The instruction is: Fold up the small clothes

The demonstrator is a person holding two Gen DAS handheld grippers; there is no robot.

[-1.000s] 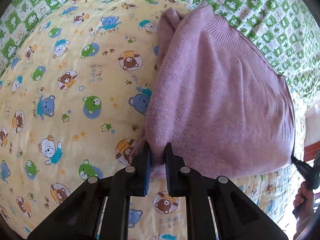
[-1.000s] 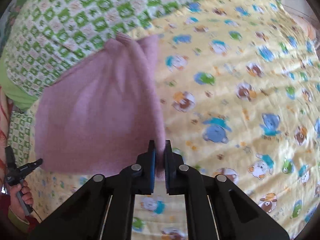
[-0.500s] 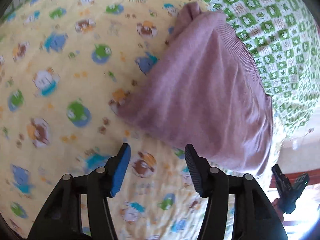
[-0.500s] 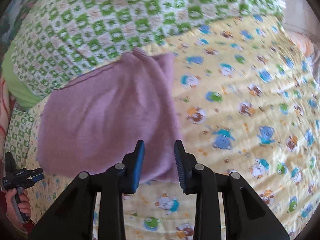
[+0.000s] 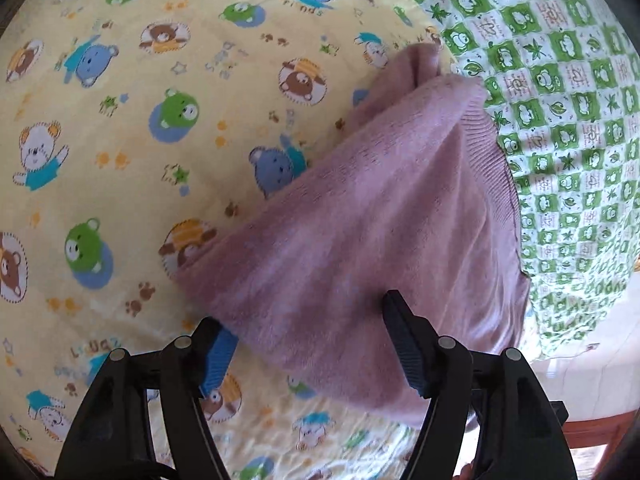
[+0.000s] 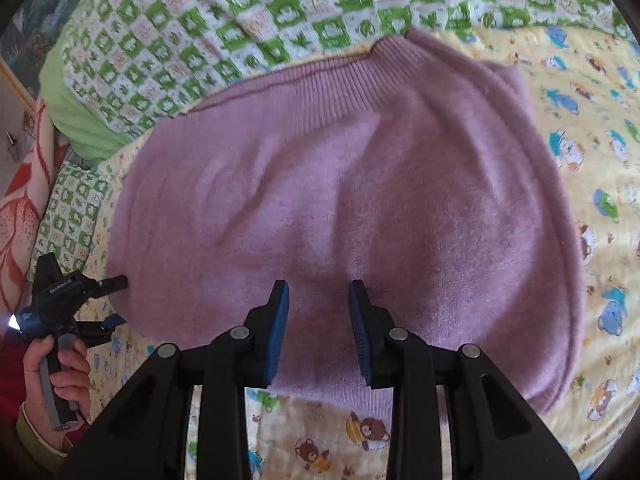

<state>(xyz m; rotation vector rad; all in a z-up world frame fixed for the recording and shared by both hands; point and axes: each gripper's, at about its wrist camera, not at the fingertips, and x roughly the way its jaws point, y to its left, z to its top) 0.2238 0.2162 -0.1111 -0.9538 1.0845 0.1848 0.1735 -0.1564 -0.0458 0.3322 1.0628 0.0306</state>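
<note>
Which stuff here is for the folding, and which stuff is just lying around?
For the folding:
- pink sweater, lying folded on the bed
- left hand-held gripper, open over its near edge
- right hand-held gripper, open over it

Just lying there:
- yellow bear sheet under the sweater
- green frog quilt behind it
- red patterned cloth at the side

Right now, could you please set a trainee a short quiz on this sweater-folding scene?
1. True or false: the left gripper is clamped on the folded pink sweater.
2. What does the sweater lie on? A) bear-print sheet B) wooden table C) tray
3. Fill in: the right gripper jaws stand ____.

Key: 1 false, it is open; 2 A; 3 open.
</note>
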